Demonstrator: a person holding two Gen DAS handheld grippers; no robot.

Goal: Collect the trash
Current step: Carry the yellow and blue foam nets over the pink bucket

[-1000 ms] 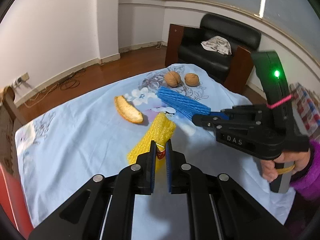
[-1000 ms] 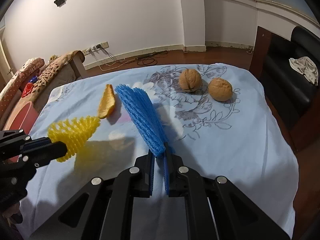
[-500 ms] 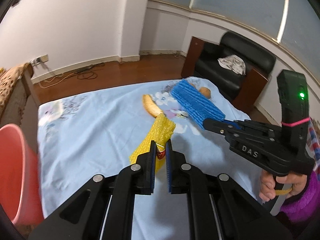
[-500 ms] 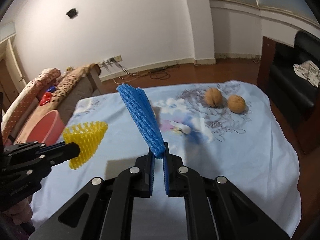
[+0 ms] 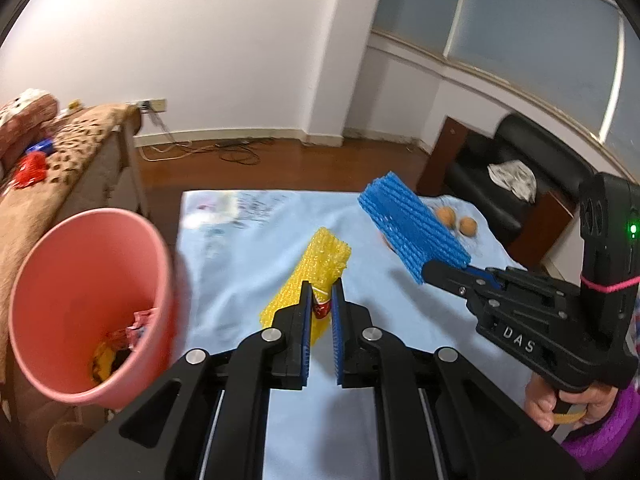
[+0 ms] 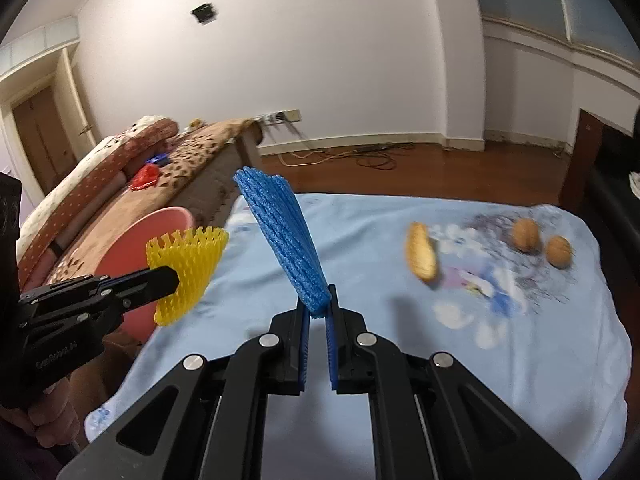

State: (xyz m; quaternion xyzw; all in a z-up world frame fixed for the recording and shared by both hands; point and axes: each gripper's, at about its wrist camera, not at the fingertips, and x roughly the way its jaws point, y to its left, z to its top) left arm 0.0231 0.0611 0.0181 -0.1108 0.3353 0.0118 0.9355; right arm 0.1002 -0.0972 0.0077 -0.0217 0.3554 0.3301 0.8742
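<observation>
A: What takes up most of the room?
B: A table under a pale blue flowered cloth (image 6: 500, 360), with a brown patterned sofa (image 6: 132, 200) along its left edge. A pink bin (image 5: 80, 296) stands between the sofa and the table, at the cloth's left edge; some wrappers lie in its bottom.

A: And the tongs?
B: The left gripper (image 5: 319, 304) is clamped on a yellow foam net (image 5: 312, 276) together with a small red-and-white wrapper (image 5: 321, 307) pinched between its pads. The net sticks out forward past the fingertips, lifted above the cloth, just right of the bin's rim.

A: The other one?
B: The right gripper (image 6: 318, 312) is closed on the lower end of a blue foam net (image 6: 286, 240), which stands up and leans left from the fingertips, clear of the table. In the left wrist view that gripper (image 5: 436, 276) sits to the right, and the blue net (image 5: 412, 228) fans out up and to the left from its tip.

A: Anything on the cloth?
B: A piece of orange peel (image 6: 420, 252) near the middle and two walnuts (image 6: 542, 244) farther right, well apart from both grippers.
</observation>
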